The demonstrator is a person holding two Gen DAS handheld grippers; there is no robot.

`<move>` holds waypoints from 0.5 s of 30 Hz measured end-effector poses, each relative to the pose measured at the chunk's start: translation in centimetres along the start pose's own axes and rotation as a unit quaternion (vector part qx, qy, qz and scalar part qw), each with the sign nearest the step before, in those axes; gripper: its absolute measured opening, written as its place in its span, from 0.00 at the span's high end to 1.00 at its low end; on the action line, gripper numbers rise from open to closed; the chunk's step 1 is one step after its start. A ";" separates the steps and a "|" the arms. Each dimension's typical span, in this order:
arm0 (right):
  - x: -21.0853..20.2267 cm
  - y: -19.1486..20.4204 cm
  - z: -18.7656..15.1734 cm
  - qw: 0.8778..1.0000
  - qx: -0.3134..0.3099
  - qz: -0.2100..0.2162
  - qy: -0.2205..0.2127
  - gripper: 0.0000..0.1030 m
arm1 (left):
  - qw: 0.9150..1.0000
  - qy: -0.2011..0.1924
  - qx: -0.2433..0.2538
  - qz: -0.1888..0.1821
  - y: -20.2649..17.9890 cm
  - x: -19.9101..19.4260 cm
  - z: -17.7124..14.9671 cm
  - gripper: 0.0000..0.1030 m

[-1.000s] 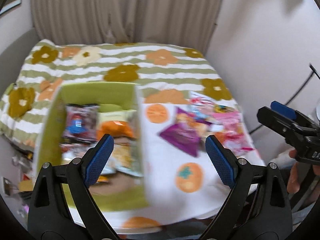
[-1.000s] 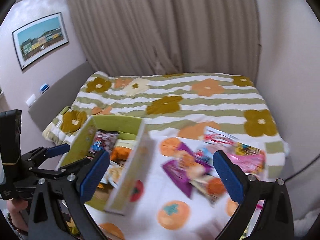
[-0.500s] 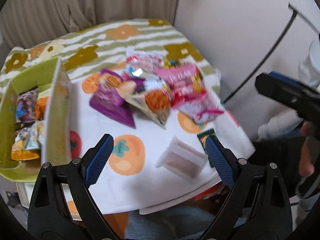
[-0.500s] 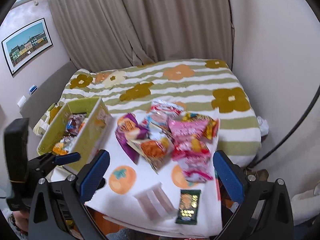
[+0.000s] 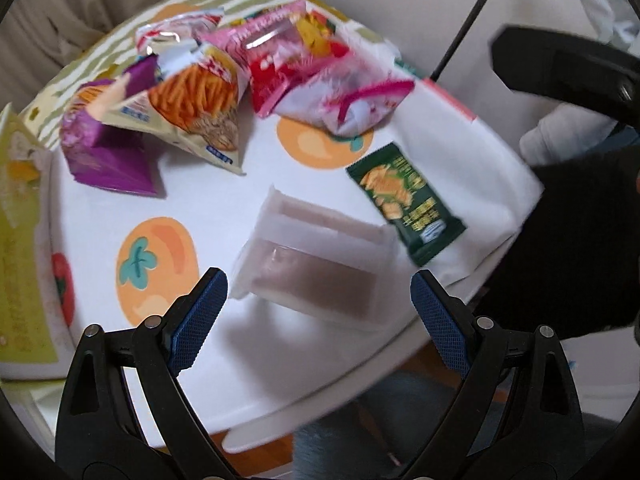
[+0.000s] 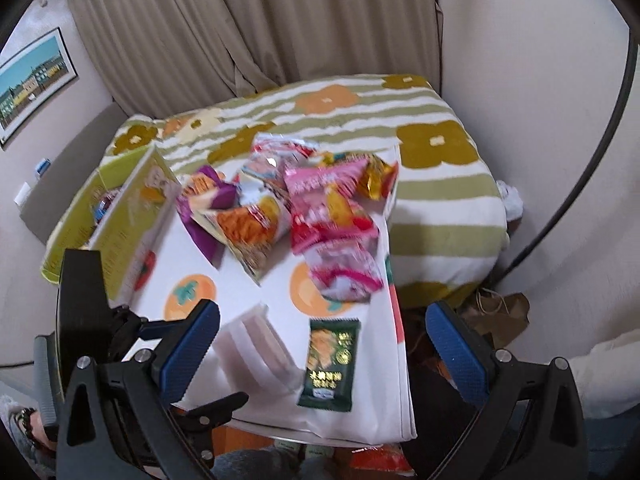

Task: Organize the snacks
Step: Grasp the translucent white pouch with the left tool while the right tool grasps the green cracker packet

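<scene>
My left gripper [image 5: 318, 316] is open and empty, just short of a translucent white packet [image 5: 316, 268] lying on the white cloth with orange fruit print [image 5: 216, 200]. A dark green snack packet [image 5: 406, 202] lies to its right. A pile of snack bags lies behind: purple [image 5: 104, 148], orange-stick bag [image 5: 192, 100], pink ones [image 5: 292, 52]. My right gripper [image 6: 322, 356] is open and empty above the white packet [image 6: 256, 352] and green packet [image 6: 330, 364]. The green box [image 6: 120, 208] with snacks in it stands at the left.
The small table stands against a bed with a striped flowered cover [image 6: 432, 184]. Curtains [image 6: 280, 20] hang behind and a wall is at the right. The table's front edge [image 5: 320, 404] is close to my left gripper. A brown paper bag [image 6: 500, 312] lies on the floor.
Both grippers have swung right and down, from the green box toward the loose snacks. The white packet now sits between my left fingers' line of sight. Both stay open.
</scene>
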State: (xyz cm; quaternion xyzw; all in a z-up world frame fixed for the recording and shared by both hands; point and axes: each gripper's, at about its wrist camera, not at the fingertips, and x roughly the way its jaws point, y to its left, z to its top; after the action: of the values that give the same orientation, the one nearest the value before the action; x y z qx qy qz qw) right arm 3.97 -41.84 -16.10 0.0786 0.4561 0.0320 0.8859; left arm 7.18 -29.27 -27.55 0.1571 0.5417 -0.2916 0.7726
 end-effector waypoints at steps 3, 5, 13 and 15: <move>1.2 0.0 -1.1 1.000 -0.002 -0.012 0.014 0.00 | 1.000 0.012 0.009 -0.005 0.4 1.5 -0.1 0.10; 1.8 0.0 -1.8 1.000 -0.002 -0.018 0.021 0.00 | 0.999 0.019 0.028 -0.010 0.3 2.2 -0.2 0.10; 3.6 0.1 -3.8 0.999 0.012 -0.035 0.039 0.00 | 0.997 0.029 0.068 0.009 -0.5 4.3 -0.2 0.06; 3.7 0.1 -4.0 0.998 0.016 -0.037 0.040 0.00 | 0.997 0.031 0.071 0.006 -0.5 4.8 -0.1 0.05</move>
State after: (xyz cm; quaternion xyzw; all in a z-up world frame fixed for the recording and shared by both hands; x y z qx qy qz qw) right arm 2.86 -40.83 -21.34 0.0750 0.4940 -0.0051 0.8662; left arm 7.95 -30.97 -32.00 0.2239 0.5426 -0.3201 0.7436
